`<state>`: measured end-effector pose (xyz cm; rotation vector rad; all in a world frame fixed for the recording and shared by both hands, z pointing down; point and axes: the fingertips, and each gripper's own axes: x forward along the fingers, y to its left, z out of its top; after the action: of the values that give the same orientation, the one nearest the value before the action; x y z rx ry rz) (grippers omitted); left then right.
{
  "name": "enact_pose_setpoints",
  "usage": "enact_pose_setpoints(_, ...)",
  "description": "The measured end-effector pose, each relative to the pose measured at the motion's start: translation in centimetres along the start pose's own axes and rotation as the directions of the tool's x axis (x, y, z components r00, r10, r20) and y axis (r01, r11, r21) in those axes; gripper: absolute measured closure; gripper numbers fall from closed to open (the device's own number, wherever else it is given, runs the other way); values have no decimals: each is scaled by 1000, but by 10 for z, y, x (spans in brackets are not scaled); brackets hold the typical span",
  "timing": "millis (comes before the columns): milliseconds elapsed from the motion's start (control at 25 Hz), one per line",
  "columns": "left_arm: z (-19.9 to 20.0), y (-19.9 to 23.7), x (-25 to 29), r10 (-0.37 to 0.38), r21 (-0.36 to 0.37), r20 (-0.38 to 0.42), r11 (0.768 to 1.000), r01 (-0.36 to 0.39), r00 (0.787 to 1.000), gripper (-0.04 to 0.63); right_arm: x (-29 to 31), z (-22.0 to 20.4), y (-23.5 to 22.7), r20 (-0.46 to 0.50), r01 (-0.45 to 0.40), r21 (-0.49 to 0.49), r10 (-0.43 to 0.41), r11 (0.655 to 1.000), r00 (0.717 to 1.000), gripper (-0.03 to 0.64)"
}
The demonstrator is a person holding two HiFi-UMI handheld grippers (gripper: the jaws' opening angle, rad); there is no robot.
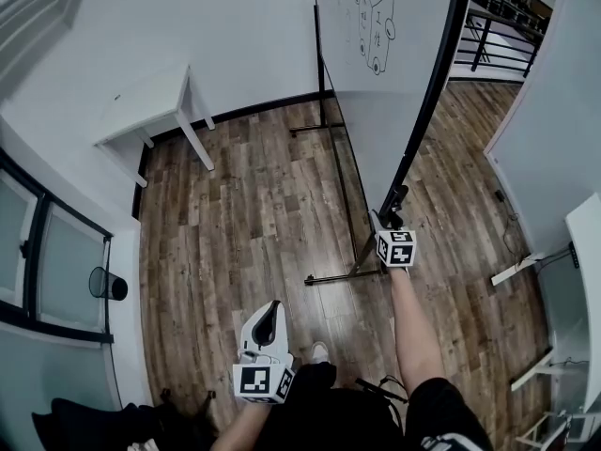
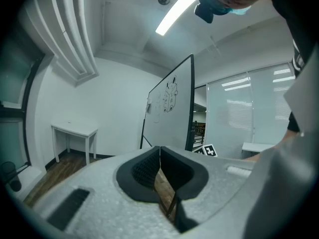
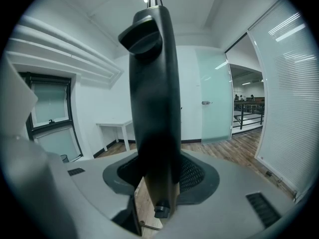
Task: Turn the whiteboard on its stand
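This is looking like an office room; a whiteboard (image 1: 404,54) with drawings is standing on a wood floor (image 1: 263,214); a white table (image 1: 150,106) is sitting by the wall; a black bin (image 1: 108,284) is sitting near the windows; a glass door (image 3: 214,103) and blinds (image 3: 294,83) are showing; a strip light (image 2: 174,11) is glowing.

I see left hand-held gripper (image 1: 271,308), right hand-held gripper (image 1: 395,198): grey speckled shells, black pads (image 2: 144,171), black-white marker cubes (image 1: 395,248). Black sleeve (image 1: 439,395) lower right, white shoe (image 1: 319,351).
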<state>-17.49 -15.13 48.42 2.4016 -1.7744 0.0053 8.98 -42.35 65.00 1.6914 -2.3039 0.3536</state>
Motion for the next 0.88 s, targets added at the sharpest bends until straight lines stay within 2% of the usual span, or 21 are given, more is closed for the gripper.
enact_pose_setpoints(440,-9,-47,-32,23,-21,18,1000,-23,1000,577,-77,-34,32,-7,-18,-1,18,1000,1000,437)
enact_pose_setpoints(880,-21,-102,-86,55,-33,30,998,-54,998,577,-159,-68,62,-26,-40,-9,40,999,999,437)
